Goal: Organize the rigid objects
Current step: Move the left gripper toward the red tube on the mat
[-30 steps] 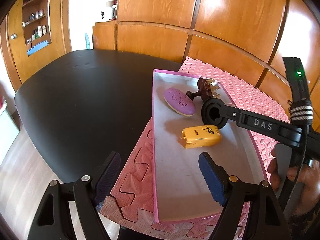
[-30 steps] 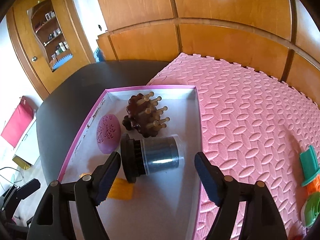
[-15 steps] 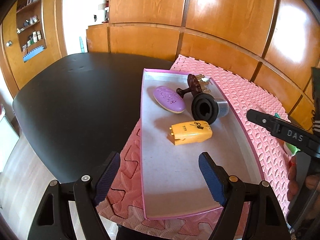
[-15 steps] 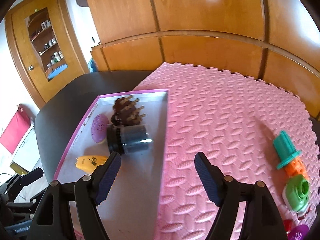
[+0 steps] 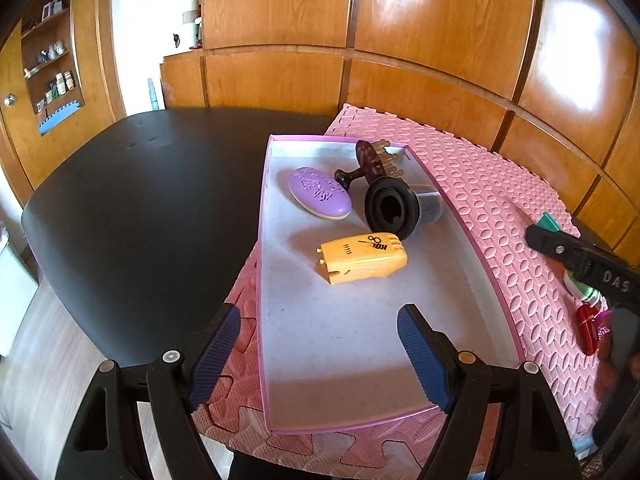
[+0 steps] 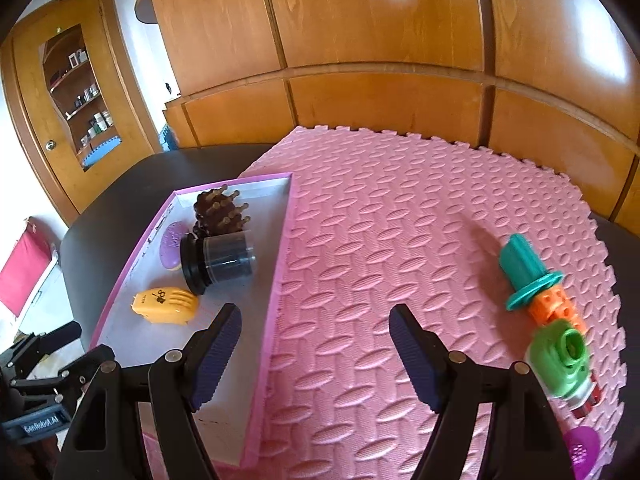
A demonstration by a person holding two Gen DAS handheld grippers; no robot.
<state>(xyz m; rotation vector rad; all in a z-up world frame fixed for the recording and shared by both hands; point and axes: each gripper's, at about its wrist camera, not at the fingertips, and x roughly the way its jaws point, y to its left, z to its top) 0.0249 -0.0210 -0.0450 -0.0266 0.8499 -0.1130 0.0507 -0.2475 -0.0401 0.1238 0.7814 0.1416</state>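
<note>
Both grippers, left gripper over the pink-rimmed tray's near end and right gripper over the pink mat, have jaws wide apart, holding nothing.

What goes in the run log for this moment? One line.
left gripper: open, empty | right gripper: open, empty, over mat | tray: soap, brush, jar, yellow case | toys: on mat

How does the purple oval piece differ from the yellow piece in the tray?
The purple oval is rounded with a raised pattern on top; the yellow piece is blockier, with black print and ridges at one end. The purple oval lies toward the tray's far end, the yellow piece nearer the middle. Both lie flat on the tray floor, touched by neither gripper.
</note>
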